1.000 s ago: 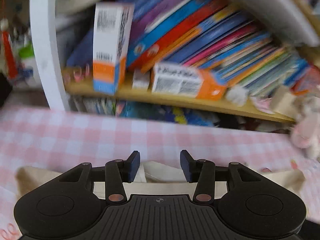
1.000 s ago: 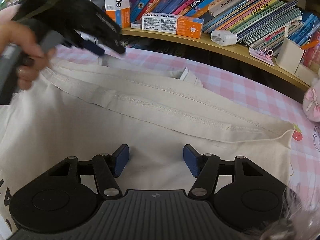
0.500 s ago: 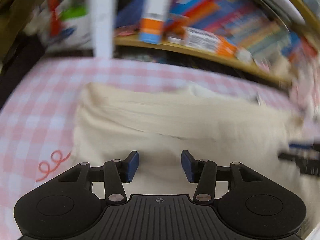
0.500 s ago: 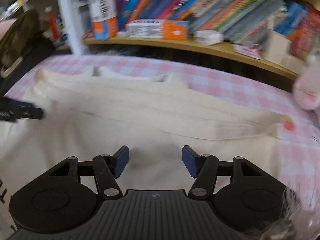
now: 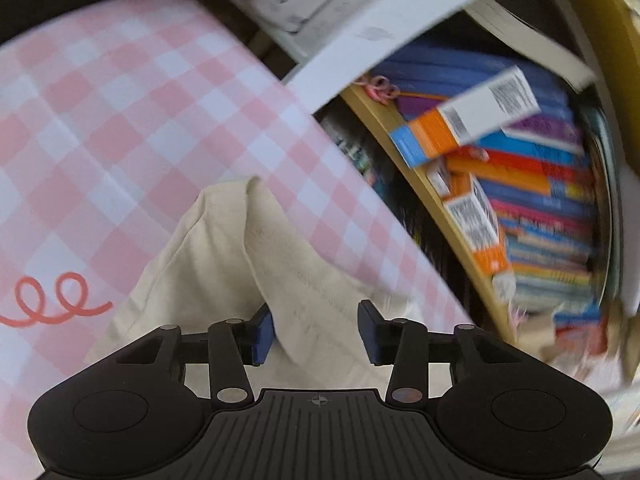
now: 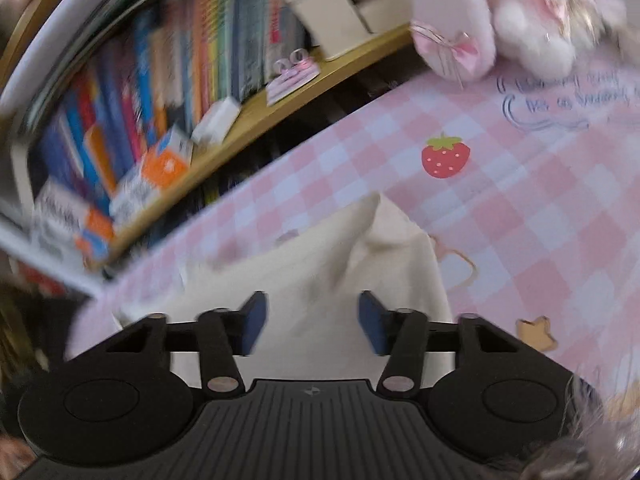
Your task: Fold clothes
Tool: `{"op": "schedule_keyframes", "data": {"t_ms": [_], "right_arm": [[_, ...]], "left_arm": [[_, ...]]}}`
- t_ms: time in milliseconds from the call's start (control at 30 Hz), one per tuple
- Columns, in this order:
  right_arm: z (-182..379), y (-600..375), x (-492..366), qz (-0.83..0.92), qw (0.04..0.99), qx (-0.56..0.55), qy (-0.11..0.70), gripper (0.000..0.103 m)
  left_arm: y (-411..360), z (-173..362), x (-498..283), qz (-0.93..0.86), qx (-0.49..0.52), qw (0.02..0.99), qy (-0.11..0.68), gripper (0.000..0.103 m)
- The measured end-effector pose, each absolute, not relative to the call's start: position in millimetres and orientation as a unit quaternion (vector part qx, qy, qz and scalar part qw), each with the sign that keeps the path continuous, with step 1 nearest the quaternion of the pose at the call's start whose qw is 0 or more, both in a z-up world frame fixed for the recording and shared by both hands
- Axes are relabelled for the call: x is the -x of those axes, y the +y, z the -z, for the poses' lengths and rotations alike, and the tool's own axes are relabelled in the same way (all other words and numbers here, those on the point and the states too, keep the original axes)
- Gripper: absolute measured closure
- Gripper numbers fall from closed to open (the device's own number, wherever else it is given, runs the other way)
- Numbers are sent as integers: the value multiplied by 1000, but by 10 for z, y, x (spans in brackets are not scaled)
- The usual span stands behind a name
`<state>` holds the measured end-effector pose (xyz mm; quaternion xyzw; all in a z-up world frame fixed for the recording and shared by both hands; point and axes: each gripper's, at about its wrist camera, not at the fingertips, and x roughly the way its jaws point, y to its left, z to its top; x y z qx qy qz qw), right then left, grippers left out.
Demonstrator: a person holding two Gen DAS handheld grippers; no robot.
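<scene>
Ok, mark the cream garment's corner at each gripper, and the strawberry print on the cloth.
cream garment (image 5: 224,216): left wrist view, raised corner ahead of the open fingers.
cream garment (image 6: 376,216): right wrist view, peaked corner.
strawberry print (image 6: 445,158): right wrist view, middle of the red berry.

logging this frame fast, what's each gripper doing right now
Left gripper: open, over a corner of the cream garment, holding nothing.
Right gripper: open, over another corner, holding nothing.

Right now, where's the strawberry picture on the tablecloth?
In the right wrist view, the strawberry print sits upper right on the pink checked tablecloth, just beyond the cream garment's corner, below the plush toy.
</scene>
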<state>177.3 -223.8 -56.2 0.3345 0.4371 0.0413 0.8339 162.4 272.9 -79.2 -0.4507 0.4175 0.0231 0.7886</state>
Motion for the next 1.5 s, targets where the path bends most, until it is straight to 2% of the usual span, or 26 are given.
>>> {"op": "schedule_keyframes", "data": {"t_ms": [33, 67, 133, 200, 233, 333, 433, 467, 533, 633, 800, 900, 1000, 1100, 1133, 1233, 1300, 1500], "right_arm": [[576, -2256, -1846, -44, 823, -355, 441, 91], [596, -2270, -1922, -48, 811, -375, 446, 100], [625, -2309, -2052, -55, 791, -417, 443, 100], [663, -2384, -2114, -51, 782, -475, 400, 100], [691, -2413, -2133, -41, 779, -495, 383, 100], [737, -2453, -2155, 4, 782, -496, 377, 96], [605, -2426, -2056, 14, 821, -432, 373, 94], [551, -2386, -2008, 9, 839, -398, 371, 87], [439, -2260, -1899, -11, 878, -307, 366, 67], [298, -2045, -1768, -48, 917, -171, 358, 66], [443, -1446, -1810, -128, 909, -59, 392, 69], [567, -1379, -1965, -105, 905, -48, 408, 71], [599, -1566, -2097, -63, 904, -78, 415, 86], [502, -2096, -2072, 2, 904, -139, 403, 80], [487, -2248, -2019, 3, 904, -153, 400, 80], [495, -2561, -1863, -12, 899, -170, 404, 69], [539, -2608, -1833, -19, 894, -174, 412, 65], [685, -2550, -1799, -31, 888, -174, 424, 67]], "left_arm": [[2764, 809, -1651, -28, 468, 780, 416, 90], [2804, 821, -1676, -33, 485, 770, 413, 90], [2910, 861, -1693, -44, 534, 750, 388, 90], [2998, 901, -1675, -67, 563, 738, 367, 90], [3038, 913, -1659, -78, 570, 734, 360, 86], [3145, 870, -1592, -81, 561, 744, 353, 80], [3133, 648, -1501, -76, 487, 798, 347, 75], [3071, 567, -1485, -68, 445, 821, 351, 74], [2898, 439, -1458, -41, 351, 863, 362, 74], [2392, 432, -1487, 26, 230, 889, 395, 73], [1565, 678, -1716, 82, 105, 894, 429, 71], [1593, 697, -1897, 57, 115, 891, 435, 71], [2033, 535, -1821, -7, 211, 881, 423, 71], [2334, 383, -1484, -36, 261, 886, 381, 69], [2300, 379, -1368, -33, 249, 887, 387, 69], [2200, 365, -1021, -24, 215, 889, 404, 69], [2132, 356, -789, -18, 192, 889, 415, 68], [1824, 404, -177, -19, 174, 884, 434, 63]]}}
